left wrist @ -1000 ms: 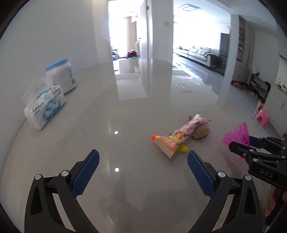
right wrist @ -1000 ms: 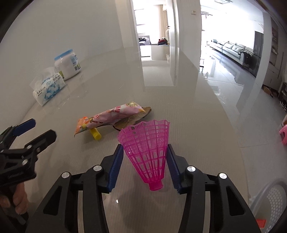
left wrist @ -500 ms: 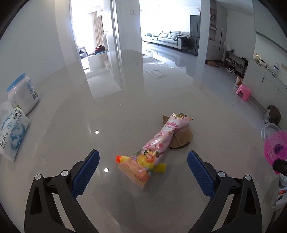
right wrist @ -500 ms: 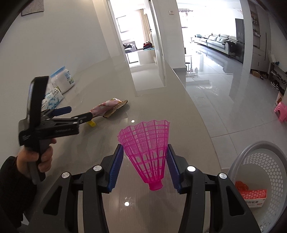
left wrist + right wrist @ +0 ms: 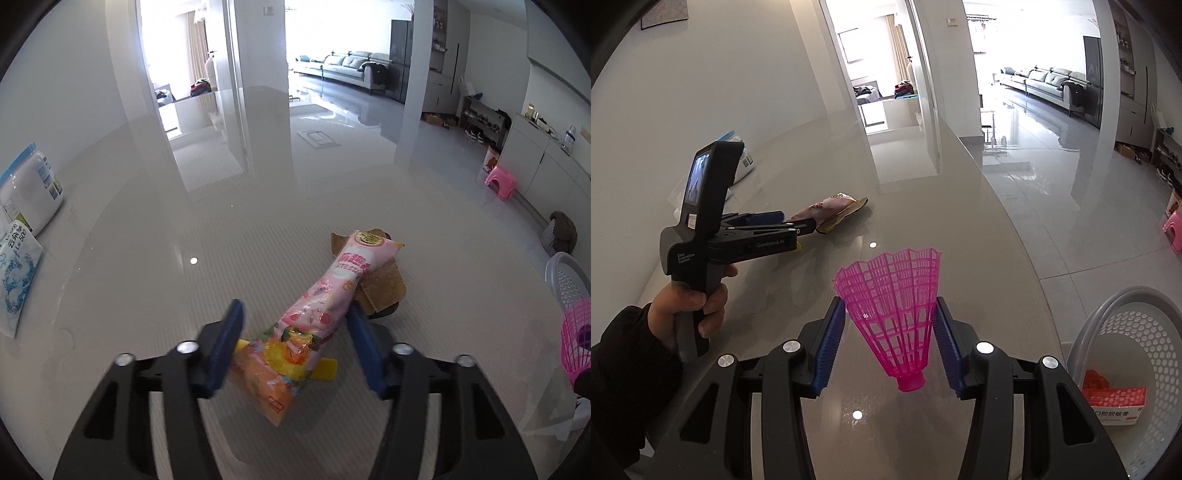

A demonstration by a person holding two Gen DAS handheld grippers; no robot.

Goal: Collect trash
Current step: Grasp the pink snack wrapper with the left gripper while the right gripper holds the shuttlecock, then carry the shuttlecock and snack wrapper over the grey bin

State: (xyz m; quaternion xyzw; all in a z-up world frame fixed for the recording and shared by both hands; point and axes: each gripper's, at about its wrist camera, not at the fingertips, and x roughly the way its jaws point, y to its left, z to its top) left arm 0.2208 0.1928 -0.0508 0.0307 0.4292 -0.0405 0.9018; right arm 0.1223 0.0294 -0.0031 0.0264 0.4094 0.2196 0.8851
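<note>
A pink and orange snack wrapper lies on the glossy table over a yellow piece and a brown cardboard scrap. My left gripper straddles the wrapper's lower half, its jaws narrowed and close to the sides; contact is unclear. It also shows in the right wrist view by the wrapper. My right gripper is shut on a pink plastic shuttlecock, held above the table's right edge. A grey perforated basket stands on the floor at lower right.
A white jar with a blue lid and a blue-and-white tissue pack sit at the table's left by the wall. The basket holds a red-and-white box. A pink stool stands on the floor to the right.
My left gripper has moved forward onto the wrapper and its jaws have closed in from wide open. My right gripper has carried the shuttlecock toward the table's right edge, near the basket.
</note>
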